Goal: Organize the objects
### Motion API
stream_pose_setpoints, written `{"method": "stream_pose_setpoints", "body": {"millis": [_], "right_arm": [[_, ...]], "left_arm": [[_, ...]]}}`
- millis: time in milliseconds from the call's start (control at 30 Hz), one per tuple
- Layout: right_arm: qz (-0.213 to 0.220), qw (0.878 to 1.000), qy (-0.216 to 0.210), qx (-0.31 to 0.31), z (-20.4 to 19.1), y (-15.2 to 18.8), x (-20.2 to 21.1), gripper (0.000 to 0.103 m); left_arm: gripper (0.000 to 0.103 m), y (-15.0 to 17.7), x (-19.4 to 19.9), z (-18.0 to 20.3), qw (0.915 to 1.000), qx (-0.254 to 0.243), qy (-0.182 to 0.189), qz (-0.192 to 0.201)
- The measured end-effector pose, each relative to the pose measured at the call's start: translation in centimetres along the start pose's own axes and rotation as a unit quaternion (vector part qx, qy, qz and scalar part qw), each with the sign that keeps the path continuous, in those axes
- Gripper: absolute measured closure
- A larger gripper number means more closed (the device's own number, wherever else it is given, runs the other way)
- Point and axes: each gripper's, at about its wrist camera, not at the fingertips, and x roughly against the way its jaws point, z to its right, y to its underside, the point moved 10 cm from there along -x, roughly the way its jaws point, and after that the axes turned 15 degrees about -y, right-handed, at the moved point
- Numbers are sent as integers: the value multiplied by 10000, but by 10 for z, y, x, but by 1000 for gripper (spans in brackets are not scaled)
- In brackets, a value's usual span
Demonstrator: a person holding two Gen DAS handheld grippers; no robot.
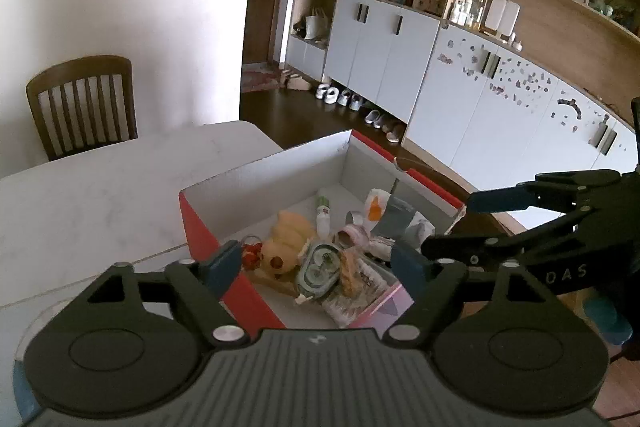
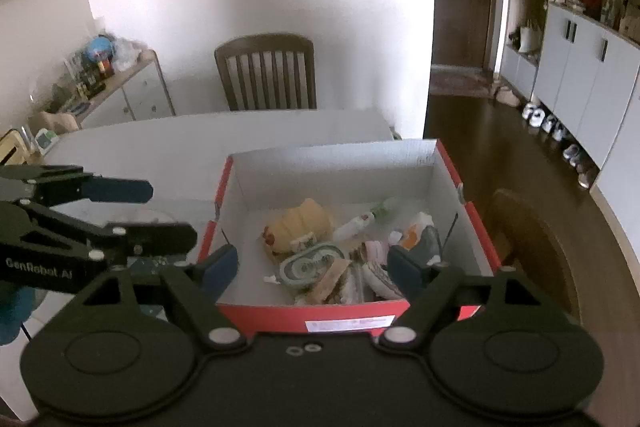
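Grippers: left gripper and right gripper both spread, empty, above red box. Advise descending straight onto one item, avoiding cardboard walls.

Your right gripper hangs wide apart above the red box (plush toy inside), left gripper at frame left.

Left gripper, right gripper: fingers spread, holding nothing.

This is a home. A wooden chair stands by the bench. Shoes lie under white cupboards.
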Motion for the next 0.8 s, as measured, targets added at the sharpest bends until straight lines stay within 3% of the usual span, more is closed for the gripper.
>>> {"method": "stream_pose_setpoints", "body": {"millis": [67, 167, 200, 467, 633, 800], "right_arm": [[84, 10000, 1, 30, -2, 0, 4, 20], [218, 9998, 21, 27, -3, 1, 10, 19], [253, 9997, 19, 10, -4, 3, 12, 19], [383, 9992, 121, -46, -3, 13, 23, 18], [424, 9989, 154, -160, -2, 23, 27, 18], [390, 9989, 251, -92, -5, 37, 30, 18]], "left_arm": [[18, 2, 3, -1, 10000, 41, -13, 12], [1, 6, 7, -1, 9999, 104, 22, -17], [0, 7, 9, 0, 9999, 124, 80, -2], [0, 19, 25, 7, 9997, 35, 12, 246], [0, 27, 31, 9, 9995, 214, 97, 195], [0, 34, 31, 5, 9992, 247, -254, 189]]}}
